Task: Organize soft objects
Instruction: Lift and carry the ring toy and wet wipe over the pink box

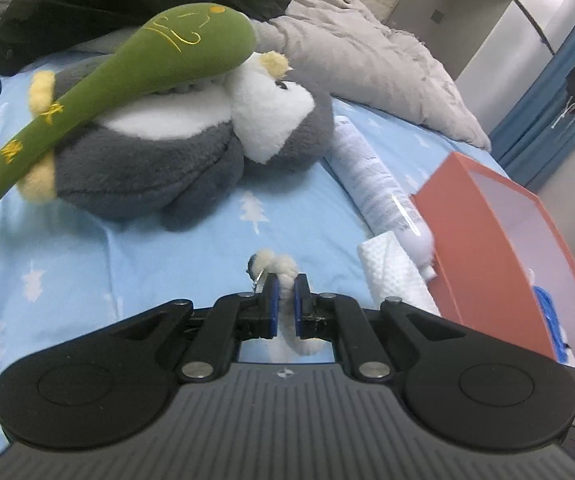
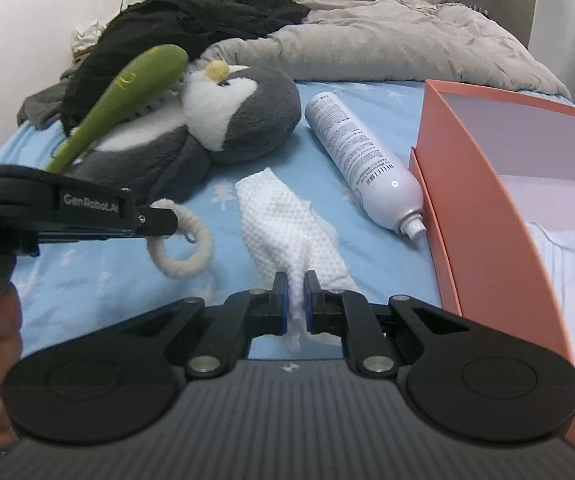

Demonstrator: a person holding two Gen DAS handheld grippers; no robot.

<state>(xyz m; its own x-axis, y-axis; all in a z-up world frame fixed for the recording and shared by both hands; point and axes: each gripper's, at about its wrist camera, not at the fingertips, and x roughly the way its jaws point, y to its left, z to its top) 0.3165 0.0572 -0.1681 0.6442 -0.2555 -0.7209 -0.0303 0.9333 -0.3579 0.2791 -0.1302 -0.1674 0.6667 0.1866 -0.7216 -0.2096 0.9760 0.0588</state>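
My left gripper [image 1: 285, 288] is shut on a cream fuzzy ring [image 1: 283, 270] and holds it above the blue sheet; the ring [image 2: 185, 240] and that gripper [image 2: 163, 220] also show in the right wrist view. My right gripper [image 2: 296, 290] is shut on the near end of a white textured cloth [image 2: 283, 220], which lies on the sheet; the cloth also shows in the left wrist view [image 1: 395, 272]. A grey and white penguin plush [image 1: 183, 148] [image 2: 207, 128] lies further back with a green padded stick [image 1: 127, 80] [image 2: 127, 92] across it.
An open orange box [image 2: 483, 184] [image 1: 499, 240] stands at the right with white cloth and something blue inside. A white spray can [image 2: 361, 164] [image 1: 375, 184] lies beside it. A grey duvet [image 2: 387, 48] and black clothes [image 2: 191, 20] lie at the back.
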